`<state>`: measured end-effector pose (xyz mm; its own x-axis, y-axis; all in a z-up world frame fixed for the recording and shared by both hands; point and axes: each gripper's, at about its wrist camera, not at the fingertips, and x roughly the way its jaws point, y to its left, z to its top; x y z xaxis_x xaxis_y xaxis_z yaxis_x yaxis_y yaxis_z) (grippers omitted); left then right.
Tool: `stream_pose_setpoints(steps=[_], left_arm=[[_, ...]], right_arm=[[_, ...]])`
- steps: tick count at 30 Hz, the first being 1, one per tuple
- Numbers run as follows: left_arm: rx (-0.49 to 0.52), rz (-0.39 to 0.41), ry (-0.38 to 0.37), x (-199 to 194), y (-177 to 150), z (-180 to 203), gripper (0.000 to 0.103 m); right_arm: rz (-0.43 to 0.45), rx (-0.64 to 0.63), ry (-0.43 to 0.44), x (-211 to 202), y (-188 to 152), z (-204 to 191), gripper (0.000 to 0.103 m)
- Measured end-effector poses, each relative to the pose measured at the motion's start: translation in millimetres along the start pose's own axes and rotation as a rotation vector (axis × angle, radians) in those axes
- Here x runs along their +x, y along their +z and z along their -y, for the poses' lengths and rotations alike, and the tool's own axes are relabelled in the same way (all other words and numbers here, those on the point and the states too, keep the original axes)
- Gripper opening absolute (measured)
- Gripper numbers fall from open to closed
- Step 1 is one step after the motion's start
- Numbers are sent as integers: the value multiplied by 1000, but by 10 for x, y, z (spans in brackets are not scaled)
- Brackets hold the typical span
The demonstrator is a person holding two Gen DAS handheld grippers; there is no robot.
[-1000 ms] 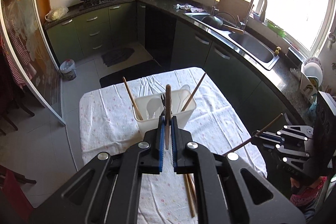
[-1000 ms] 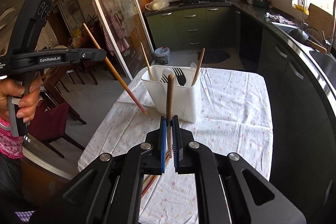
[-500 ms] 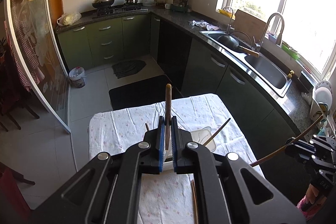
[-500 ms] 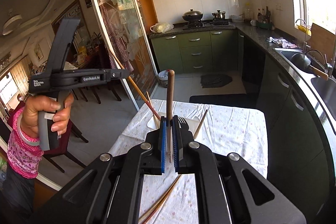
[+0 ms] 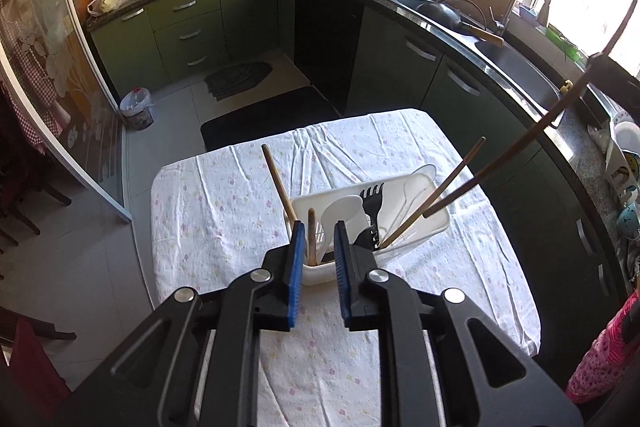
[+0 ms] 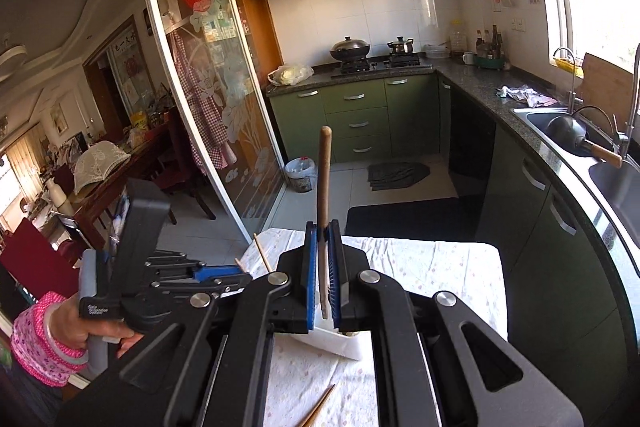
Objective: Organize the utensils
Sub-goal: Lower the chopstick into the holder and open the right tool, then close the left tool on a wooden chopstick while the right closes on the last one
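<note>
Left gripper (image 5: 316, 241) fingers just opened, chopstick (image 5: 311, 237) standing loose between them in the white holder (image 5: 436, 223) on the counter (image 5: 224, 195). Right gripper (image 6: 324, 267) pinches another chopstick (image 6: 323, 179).

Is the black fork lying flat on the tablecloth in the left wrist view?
No, the fork stands in the white holder with its tines up, beside chopsticks and white spoons.

The utensil holder (image 5: 370, 223) stands on the table (image 5: 224, 199), fork (image 5: 372, 199) and chopsticks (image 5: 436, 195) inside.
</note>
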<state>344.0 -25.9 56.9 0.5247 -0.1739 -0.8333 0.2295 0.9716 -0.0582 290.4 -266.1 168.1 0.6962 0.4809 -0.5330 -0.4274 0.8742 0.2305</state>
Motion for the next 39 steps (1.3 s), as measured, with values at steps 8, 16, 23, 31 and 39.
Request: stream_pose_setpoints(steps=[8, 16, 23, 31, 39], left_arm=[[25, 13, -17, -149, -151, 37, 31], [59, -73, -33, -39, -480, 145, 34], [76, -223, -57, 336, -960, 320, 35], [108, -444, -85, 1109, -1538, 726, 35], [107, -503, -29, 1435, -1628, 850, 35]], right_arm=[[-118, 18, -35, 697, -195, 132, 6], [-211, -11, -50, 1110, -504, 82, 7], [-171, 5, -19, 723, -643, 126, 20], [-252, -4, 12, 268, -1377, 226, 32], [-312, 44, 11, 122, -1894, 523, 32]])
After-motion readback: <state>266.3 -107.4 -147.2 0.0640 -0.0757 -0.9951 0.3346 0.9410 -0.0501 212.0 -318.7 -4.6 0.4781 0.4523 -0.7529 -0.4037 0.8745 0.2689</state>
